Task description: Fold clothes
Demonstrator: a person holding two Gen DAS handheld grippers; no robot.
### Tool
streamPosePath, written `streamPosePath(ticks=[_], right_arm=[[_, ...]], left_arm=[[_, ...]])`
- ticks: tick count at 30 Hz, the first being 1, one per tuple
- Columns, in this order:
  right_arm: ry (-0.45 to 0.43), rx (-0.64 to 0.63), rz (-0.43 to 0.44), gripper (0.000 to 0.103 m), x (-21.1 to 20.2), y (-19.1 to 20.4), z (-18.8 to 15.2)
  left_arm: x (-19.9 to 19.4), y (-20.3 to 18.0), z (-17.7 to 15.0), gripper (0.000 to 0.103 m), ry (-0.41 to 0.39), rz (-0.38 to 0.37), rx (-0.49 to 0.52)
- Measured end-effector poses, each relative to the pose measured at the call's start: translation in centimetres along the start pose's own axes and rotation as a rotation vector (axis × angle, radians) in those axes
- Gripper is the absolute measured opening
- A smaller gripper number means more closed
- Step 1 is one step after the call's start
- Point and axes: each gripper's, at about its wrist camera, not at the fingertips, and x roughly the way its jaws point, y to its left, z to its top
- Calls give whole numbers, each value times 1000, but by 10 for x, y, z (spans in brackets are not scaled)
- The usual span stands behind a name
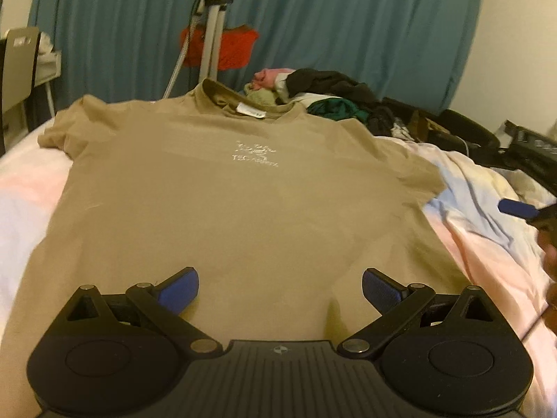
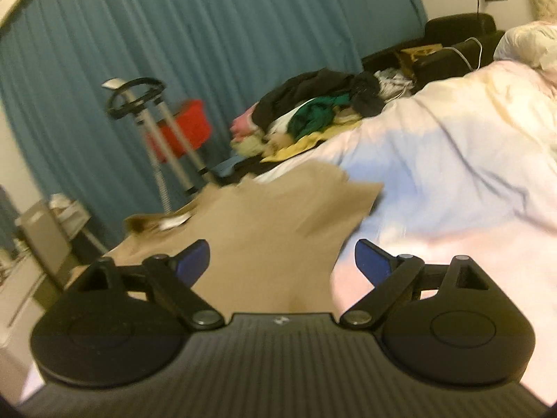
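Tan T-shirt [image 1: 243, 216] flat on bed [image 1: 487, 244], both tools spread wide

The left wrist camera looks forward and down over its own open fingers, close above the hem of a tan shirt [image 1: 243, 209] spread on the bed [image 1: 487, 244], collar at 12 o'clock. The right wrist camera sits tilted and blurred at the shirt's sleeve side. Both views share the clothes pile [image 2: 313, 108] and the blue curtain [image 2: 209, 35].
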Motion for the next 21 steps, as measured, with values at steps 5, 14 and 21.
streamPosePath(ticks=[5,14,21], right_arm=[[-1,-35,-3,92,-47,20,-28],[-105,-36,-114,92,-77,3,-10],[-162,31,-245,92,-72,-42,-1]], left_arm=[[-17,-14,-9,101,-2,9,62],[-7,-52,-20,101,-6,57,293],[76,-111,18,101,-16,59,376]])
